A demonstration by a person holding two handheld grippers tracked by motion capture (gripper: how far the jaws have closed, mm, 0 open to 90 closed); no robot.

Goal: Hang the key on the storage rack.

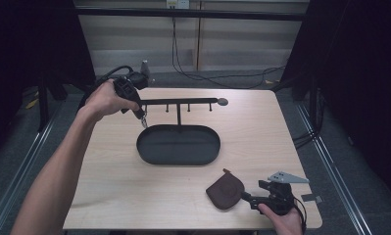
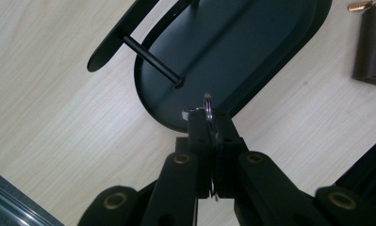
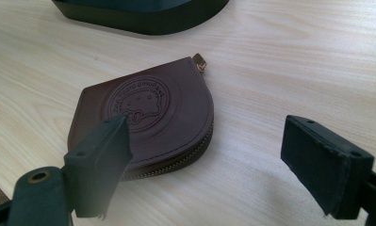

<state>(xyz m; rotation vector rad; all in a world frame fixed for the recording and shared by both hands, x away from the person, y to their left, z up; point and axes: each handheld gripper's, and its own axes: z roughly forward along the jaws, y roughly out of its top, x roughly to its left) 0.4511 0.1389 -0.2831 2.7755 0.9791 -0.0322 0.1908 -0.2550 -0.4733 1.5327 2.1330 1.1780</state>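
The left hand-held gripper hangs over the far left rim of the oval tray, its jaws clamped tight on a thin metal key ring that sticks up between the pads; in the left gripper view the ring sits just above the tray's curved lip, with the slim post of the hanger bar rising from the tray floor close ahead; the bar runs level above the tray's far edge, short pegs hanging from it and a round disc at its right end. The tray is matte black metal, smooth, with a low upright wall; pale wood-grain counter lies bare on all sides of it, widest at the left front. The right hand-held gripper rests near the front right corner, jaws spread wide and holding nothing; its left pad stands in front of the brown leather pouch, the other well off to the side; the pouch is rounded, stamped with a circular emblem, zip along its curved edge, lying flat on the counter, apart from the tray.
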